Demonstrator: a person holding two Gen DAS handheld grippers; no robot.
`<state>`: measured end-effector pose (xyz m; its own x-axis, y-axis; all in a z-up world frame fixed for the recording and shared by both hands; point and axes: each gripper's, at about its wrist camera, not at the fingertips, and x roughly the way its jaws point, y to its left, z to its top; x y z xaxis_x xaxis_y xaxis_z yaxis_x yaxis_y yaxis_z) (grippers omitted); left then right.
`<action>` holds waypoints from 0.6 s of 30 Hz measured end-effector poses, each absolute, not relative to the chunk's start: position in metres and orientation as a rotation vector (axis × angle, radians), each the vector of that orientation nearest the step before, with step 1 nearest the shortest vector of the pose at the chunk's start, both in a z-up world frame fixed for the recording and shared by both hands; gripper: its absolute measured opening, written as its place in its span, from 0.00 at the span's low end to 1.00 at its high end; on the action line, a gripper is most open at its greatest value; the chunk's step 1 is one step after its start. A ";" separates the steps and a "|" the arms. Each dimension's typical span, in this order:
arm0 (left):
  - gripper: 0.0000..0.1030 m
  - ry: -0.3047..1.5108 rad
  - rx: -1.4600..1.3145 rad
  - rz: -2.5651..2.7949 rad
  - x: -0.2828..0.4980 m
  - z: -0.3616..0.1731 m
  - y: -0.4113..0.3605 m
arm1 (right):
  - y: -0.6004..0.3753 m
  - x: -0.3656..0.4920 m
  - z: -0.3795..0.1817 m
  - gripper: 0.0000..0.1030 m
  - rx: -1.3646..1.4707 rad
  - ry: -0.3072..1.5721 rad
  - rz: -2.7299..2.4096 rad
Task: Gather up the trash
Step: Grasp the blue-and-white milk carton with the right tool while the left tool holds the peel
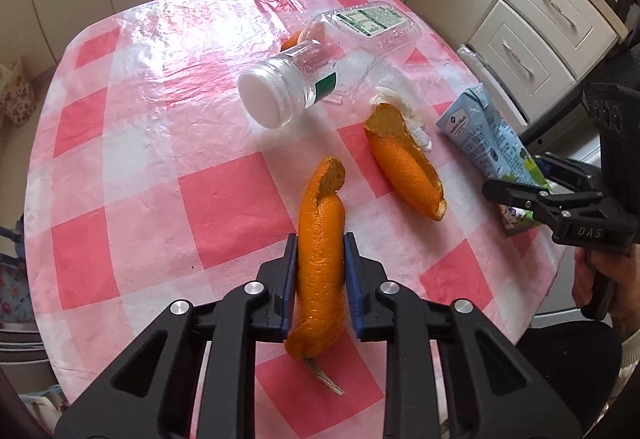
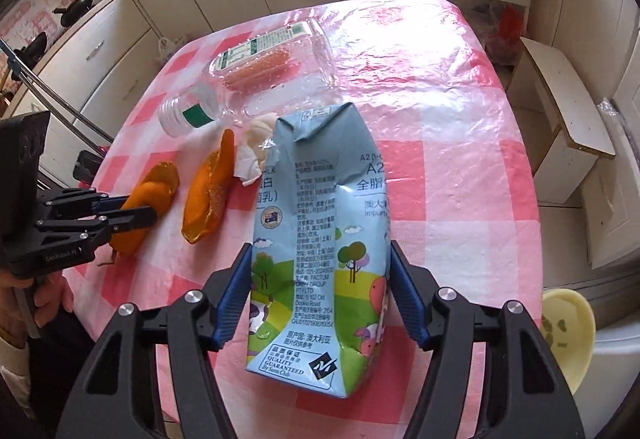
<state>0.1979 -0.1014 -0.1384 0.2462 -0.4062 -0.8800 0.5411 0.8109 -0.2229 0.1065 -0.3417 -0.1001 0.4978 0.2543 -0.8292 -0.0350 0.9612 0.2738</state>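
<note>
Collection looks barely begun. The left gripper [image 1: 320, 267] pinches an orange peel strip [image 1: 320, 239] at table's six o'clock; the right gripper [image 2: 320, 287] clamps the milk carton [image 2: 320, 239] (both apparently unlifted). Plastic bottle [image 1: 320, 59] and second peel [image 1: 404, 163] remain.

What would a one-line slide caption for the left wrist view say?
Left gripper clamps an orange peel on the checked tablecloth, beside a toppled plastic bottle.
</note>
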 end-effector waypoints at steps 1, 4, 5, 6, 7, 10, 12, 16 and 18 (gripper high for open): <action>0.18 1.143 0.128 -0.648 0.196 -0.136 -0.100 | -0.345 0.104 -0.101 0.61 0.267 1.030 0.185; 0.18 1.109 0.101 -0.660 0.194 -0.125 -0.099 | -0.358 0.097 -0.099 0.61 0.339 1.006 0.195; 0.18 1.099 0.092 -0.666 0.194 -0.122 -0.098 | -0.363 0.093 -0.098 0.61 0.363 0.994 0.198; 0.18 1.085 0.080 -0.677 0.193 -0.118 -0.098 | -0.367 0.090 -0.096 0.61 0.379 0.985 0.198; 0.18 1.071 0.065 -0.689 0.193 -0.113 -0.099 | -0.371 0.086 -0.094 0.61 0.390 0.973 0.196; 0.18 1.038 0.033 -0.732 0.189 -0.102 -0.101 | -0.382 0.073 -0.089 0.61 0.409 0.946 0.193; 0.18 1.015 0.034 -0.761 0.183 -0.095 -0.108 | -0.389 0.063 -0.087 0.61 0.422 0.928 0.183; 0.18 0.987 0.038 -0.815 0.169 -0.086 -0.123 | -0.414 0.035 -0.084 0.61 0.463 0.891 0.146; 0.18 0.982 0.039 -0.844 0.160 -0.083 -0.137 | -0.429 0.020 -0.084 0.61 0.481 0.878 0.121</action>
<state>0.1602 -0.1367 -0.0826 0.2726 -0.6104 -0.7437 0.6440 0.6900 -0.3303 0.0205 -0.4295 -0.0843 0.6392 0.2949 -0.7103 0.0926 0.8873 0.4518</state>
